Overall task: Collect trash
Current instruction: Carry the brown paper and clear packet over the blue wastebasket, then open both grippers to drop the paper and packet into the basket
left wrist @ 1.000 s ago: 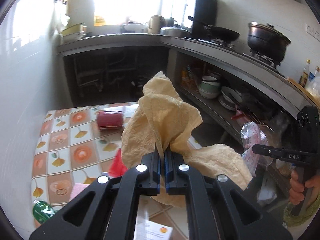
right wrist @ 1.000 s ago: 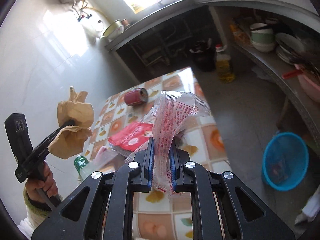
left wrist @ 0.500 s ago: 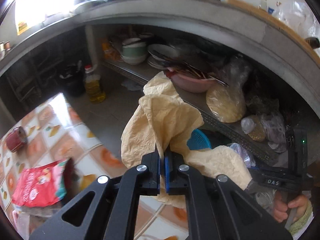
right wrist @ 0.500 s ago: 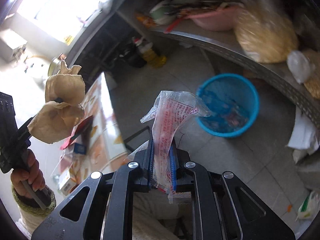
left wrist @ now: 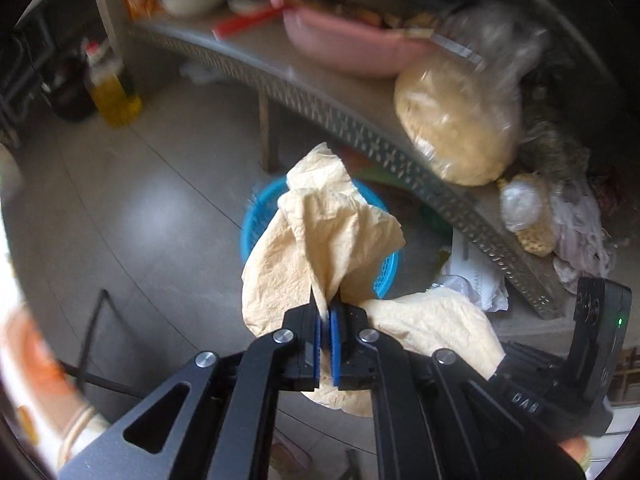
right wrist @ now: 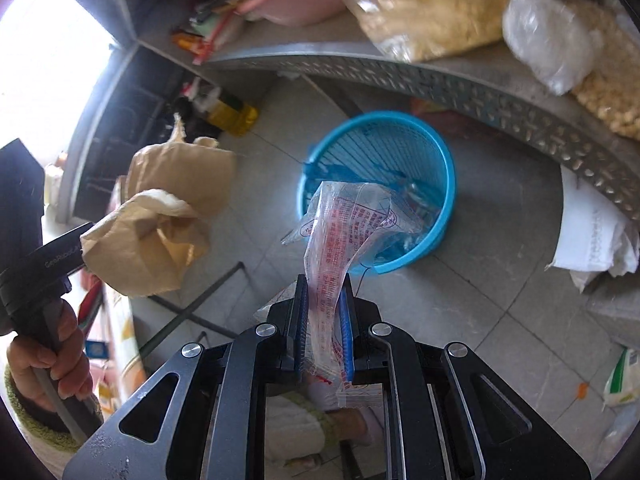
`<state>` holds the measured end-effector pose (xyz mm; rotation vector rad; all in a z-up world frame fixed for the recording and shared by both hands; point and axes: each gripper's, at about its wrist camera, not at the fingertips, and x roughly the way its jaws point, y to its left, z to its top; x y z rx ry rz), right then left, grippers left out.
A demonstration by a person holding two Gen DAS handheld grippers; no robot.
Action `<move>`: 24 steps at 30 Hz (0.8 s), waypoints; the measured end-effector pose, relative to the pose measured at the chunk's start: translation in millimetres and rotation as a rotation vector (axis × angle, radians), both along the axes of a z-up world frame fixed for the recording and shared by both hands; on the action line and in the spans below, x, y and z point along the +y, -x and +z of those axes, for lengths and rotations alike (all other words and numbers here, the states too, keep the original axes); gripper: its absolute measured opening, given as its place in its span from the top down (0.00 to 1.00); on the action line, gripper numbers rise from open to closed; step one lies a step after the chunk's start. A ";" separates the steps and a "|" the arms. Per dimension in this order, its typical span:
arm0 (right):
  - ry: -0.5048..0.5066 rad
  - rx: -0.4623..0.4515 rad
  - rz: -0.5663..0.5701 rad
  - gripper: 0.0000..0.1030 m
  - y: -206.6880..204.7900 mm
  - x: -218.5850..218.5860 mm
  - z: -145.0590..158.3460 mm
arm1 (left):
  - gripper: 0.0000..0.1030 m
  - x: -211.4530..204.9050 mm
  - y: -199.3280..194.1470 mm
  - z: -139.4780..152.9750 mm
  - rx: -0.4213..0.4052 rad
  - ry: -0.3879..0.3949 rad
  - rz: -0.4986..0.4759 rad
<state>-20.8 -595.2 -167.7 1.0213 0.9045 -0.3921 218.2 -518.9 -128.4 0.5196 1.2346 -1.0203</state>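
Observation:
My left gripper (left wrist: 326,310) is shut on a crumpled tan paper bag (left wrist: 320,240), which hangs over the floor and hides most of a blue mesh waste basket (left wrist: 386,276) beyond it. My right gripper (right wrist: 324,292) is shut on a clear plastic wrapper with red print (right wrist: 344,232), held just short of the blue waste basket (right wrist: 436,148) on the grey tiled floor. Some clear litter lies inside the basket. The right wrist view also shows the tan paper bag (right wrist: 156,220) at left, in the left gripper held by a hand (right wrist: 44,364).
A low metal shelf (right wrist: 460,84) curves behind the basket, loaded with a pink basin (left wrist: 344,46), bowls and bags of grain (left wrist: 456,120). An oil bottle (left wrist: 114,94) stands on the floor. White bags (right wrist: 596,236) lie right of the basket. The patterned table's edge (right wrist: 120,336) is at left.
Both grippers have swung away from the patterned table and dropped toward the floor, each still gripping its piece. The blue basket is now close in front of both.

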 end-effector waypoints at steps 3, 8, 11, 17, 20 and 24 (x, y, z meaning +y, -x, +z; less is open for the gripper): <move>-0.008 0.034 -0.005 0.87 -16.2 -10.3 -15.5 | 0.96 -23.0 -11.3 -32.2 0.062 -0.048 0.020; 0.004 0.091 -0.005 0.79 -51.0 -30.9 -42.2 | 0.76 -54.9 -27.8 -72.7 0.180 -0.087 0.070; -0.003 0.102 -0.005 0.64 -70.6 -45.2 -64.7 | 0.47 -59.4 -36.5 -74.2 0.209 -0.033 0.119; 0.008 0.194 -0.046 0.55 -80.8 -58.7 -96.6 | 0.44 -44.4 -39.7 -54.0 0.232 0.048 0.150; 0.065 0.191 -0.063 0.49 -70.2 -54.6 -88.9 | 0.44 -29.5 -41.1 -26.1 0.198 0.107 0.144; 0.166 0.182 -0.090 0.48 -47.5 -43.0 -67.4 | 0.42 -6.0 -37.8 17.0 0.163 0.184 0.126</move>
